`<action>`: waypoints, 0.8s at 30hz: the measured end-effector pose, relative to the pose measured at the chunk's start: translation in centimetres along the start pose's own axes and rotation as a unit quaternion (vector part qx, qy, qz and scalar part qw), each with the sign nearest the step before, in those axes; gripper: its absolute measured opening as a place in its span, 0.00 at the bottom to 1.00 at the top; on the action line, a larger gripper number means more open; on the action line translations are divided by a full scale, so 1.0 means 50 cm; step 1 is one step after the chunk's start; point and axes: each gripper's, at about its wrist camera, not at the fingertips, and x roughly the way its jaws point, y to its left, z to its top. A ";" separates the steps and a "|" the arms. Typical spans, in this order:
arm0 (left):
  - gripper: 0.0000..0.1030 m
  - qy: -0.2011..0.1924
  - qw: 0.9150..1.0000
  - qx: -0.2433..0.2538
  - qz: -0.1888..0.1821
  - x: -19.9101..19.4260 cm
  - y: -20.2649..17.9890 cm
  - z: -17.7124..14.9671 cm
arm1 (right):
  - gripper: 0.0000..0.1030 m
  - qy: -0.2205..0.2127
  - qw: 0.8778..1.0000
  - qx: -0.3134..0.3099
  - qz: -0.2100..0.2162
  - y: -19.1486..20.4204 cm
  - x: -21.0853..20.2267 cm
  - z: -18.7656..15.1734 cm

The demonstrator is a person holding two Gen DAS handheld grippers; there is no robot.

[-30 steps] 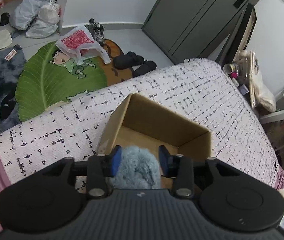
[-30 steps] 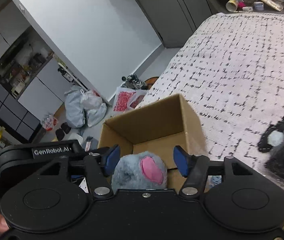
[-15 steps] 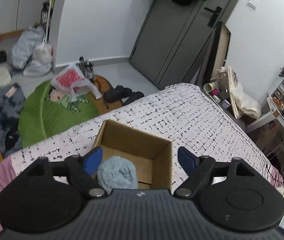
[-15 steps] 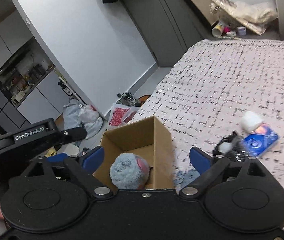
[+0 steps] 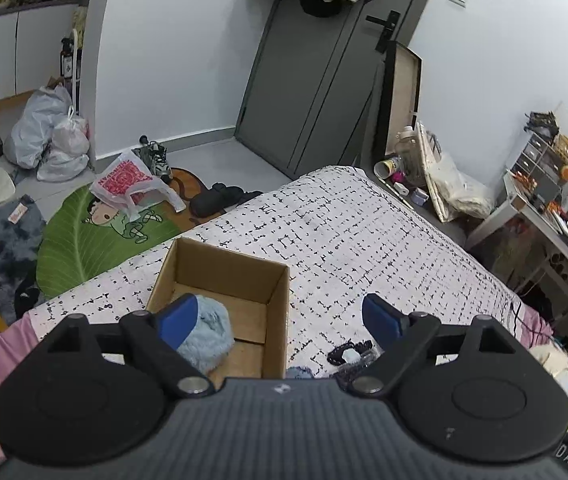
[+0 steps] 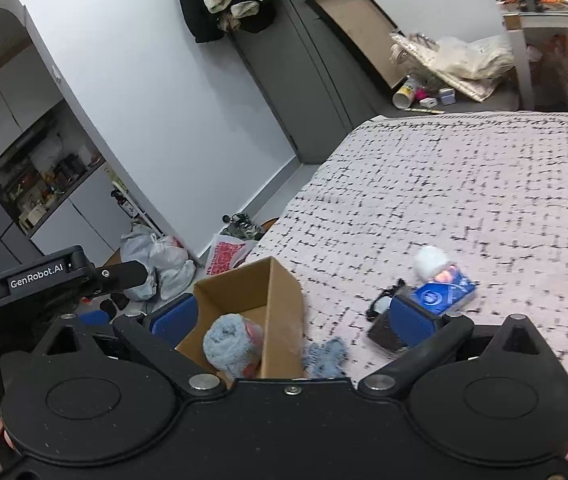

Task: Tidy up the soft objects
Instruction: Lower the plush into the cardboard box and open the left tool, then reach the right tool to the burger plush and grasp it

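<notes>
Both tongs are spread wide and hold nothing. Under the left tongs (image 5: 280, 318) sits the box (image 5: 276, 280) on the bed (image 5: 364, 232), with the blue plush (image 5: 208, 336) lying inside it, just beyond the left pad. Seen from the right tongs (image 6: 304, 316), the plush (image 6: 230, 346) lies in the box (image 6: 280, 300) between the pads; a blue sock (image 6: 326, 356) lies just right of the box, and a blue packet (image 6: 444, 294) and white ball (image 6: 430, 262) lie beyond the right pad.

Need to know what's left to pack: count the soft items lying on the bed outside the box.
2: a blue fuzzy piece beside the cardboard box, and a white fluffy ball by the blue packet. Others may be hidden.
</notes>
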 end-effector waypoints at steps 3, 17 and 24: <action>0.86 -0.006 1.000 0.005 0.004 -0.017 -0.021 -0.008 | 1.00 -0.004 1.000 -0.001 -0.010 -0.022 -0.029 -0.003; 0.87 0.001 0.999 0.039 0.006 -0.058 -0.125 -0.069 | 1.00 -0.017 0.999 0.033 -0.005 -0.133 -0.106 -0.010; 0.87 0.002 0.998 0.053 0.024 -0.059 -0.162 -0.095 | 1.00 -0.017 0.998 0.066 -0.001 -0.186 -0.123 -0.009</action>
